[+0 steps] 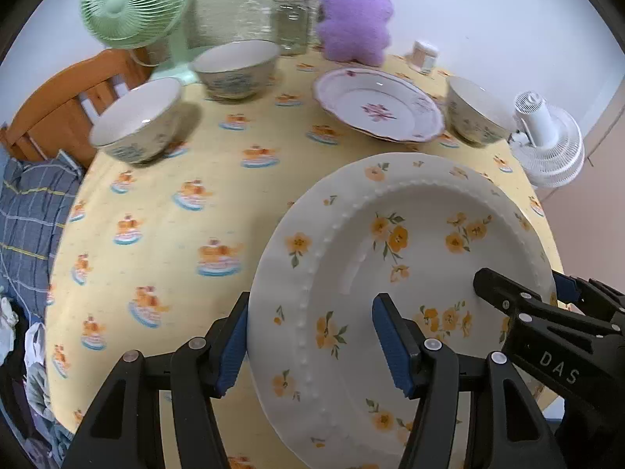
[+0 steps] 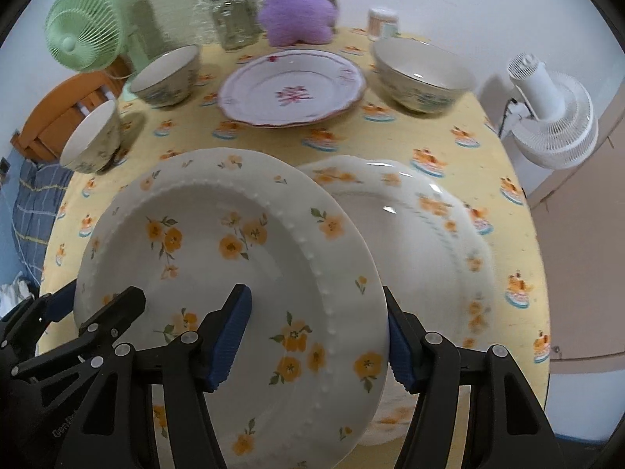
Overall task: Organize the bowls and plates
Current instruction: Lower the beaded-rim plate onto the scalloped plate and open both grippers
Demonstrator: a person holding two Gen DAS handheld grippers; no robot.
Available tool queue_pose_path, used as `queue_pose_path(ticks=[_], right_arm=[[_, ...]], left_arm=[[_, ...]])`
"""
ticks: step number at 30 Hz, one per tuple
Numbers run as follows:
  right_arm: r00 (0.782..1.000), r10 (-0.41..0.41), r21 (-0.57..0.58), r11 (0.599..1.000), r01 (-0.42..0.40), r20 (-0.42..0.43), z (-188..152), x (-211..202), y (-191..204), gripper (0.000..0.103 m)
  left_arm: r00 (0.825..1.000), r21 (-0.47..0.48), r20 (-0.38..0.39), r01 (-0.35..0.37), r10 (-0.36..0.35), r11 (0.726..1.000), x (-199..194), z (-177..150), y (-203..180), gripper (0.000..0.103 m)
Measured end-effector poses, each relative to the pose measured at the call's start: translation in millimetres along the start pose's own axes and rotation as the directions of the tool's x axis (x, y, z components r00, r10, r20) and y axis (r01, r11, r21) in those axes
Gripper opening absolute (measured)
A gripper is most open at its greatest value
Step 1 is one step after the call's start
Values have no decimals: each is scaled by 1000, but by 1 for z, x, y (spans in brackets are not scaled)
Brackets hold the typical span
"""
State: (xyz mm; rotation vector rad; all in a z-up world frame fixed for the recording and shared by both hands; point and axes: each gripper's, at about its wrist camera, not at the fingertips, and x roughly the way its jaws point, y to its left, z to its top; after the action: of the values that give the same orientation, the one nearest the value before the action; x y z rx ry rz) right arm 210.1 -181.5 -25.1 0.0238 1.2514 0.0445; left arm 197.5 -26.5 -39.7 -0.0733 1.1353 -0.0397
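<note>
A white plate with orange flowers [image 1: 394, 269] [image 2: 234, 258] is held tilted above the table by both grippers. My left gripper [image 1: 312, 340] is shut on its left rim; it also shows in the right wrist view [image 2: 101, 305]. My right gripper [image 2: 316, 332] is shut on its right rim and shows in the left wrist view [image 1: 519, 293]. A second orange-flower plate [image 2: 429, 234] lies on the table under it. A pink-flower plate [image 1: 375, 105] [image 2: 291, 86] and three bowls [image 1: 136, 121] [image 1: 236, 66] [image 1: 474, 111] stand farther back.
A yellow tablecloth [image 1: 175, 234] covers the round table. At the back stand a green fan [image 1: 129, 0], a glass jar [image 1: 291, 21], a purple plush toy [image 1: 355, 15] and a small cup [image 1: 424, 54]. A white fan [image 1: 550, 144] is off the right edge, a wooden chair [image 1: 58, 97] on the left.
</note>
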Motion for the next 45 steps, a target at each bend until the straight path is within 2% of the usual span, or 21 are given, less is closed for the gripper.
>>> queue_pose_path(ticks=[16,21,29,34,42,45], right_arm=[[999,-39,78,996,39,-11,-5,4,-99,67],[999,-46,101,994,47,-13,-6,8,-120,67],[999,-39,79,996,40,-6,-1,13,-124,66],[999,-21,63,998,23,-29,-2,20,-118,60],[999,-31,69,997,34,-40,-3,25,-116,57],[999,-32,61,998,34,-34,-4,21,-115,54]], left_arm=[[999,84,-35,29,-26,996,26,5,-99,61],[1000,124,-22,6,-3,992,36,5,-121,62],[999,98,-35,-15,19,995,50,11,-125,63],[996,63,-51,-65,68,996,58,13,-118,64],[995,81,-35,-87,90,993,59,11,-115,64],[987,146,-15,-155,158,977,58,9,-125,61]])
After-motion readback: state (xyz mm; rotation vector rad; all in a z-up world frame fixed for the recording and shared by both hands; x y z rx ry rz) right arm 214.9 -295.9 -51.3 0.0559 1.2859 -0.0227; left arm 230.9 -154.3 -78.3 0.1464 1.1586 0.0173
